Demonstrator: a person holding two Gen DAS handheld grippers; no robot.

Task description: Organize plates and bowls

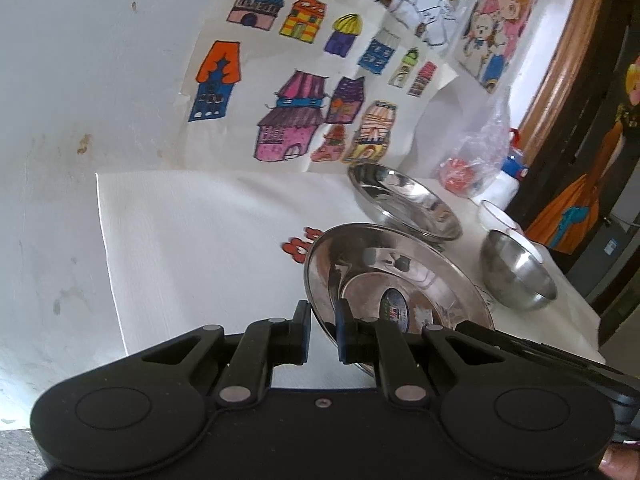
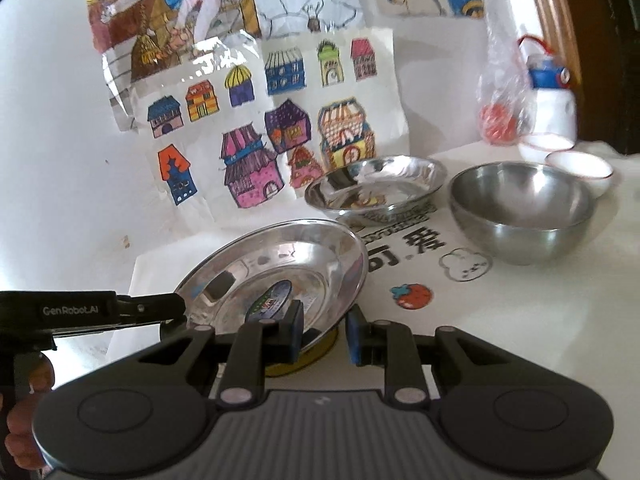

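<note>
- steel plate (image 2: 280,268) sits tilted up off the white bench (image 2: 520,320), held at two spots on its rim.
- left gripper (image 1: 323,330) has its fingers (image 1: 343,332) pulled in narrow, pinching the near edge of the plate (image 1: 400,280).
- in the right view this same left gripper (image 2: 176,306) comes in from the left side and bites the plate's left rim.
- right gripper (image 2: 325,334) has its fingers (image 2: 296,332) narrow too, with the plate's near rim between them; the left finger touches it, but i cannot tell if the right one does.
- a round sticker (image 2: 269,300) shows in the middle of the plate.
- a second shiny steel dish (image 2: 376,188) sits flat on the bench just behind the tilted plate.
- a deep steel bowl (image 2: 524,212) stands to the right of that dish, apart from it.
- a small white bowl (image 2: 580,168) sits just behind the steel bowl.
- a clear bag (image 2: 500,92) with something red in it and a white bottle (image 2: 554,104) stand at the back right.
- drawings of coloured houses (image 2: 264,120) hang on the wall behind.
</note>
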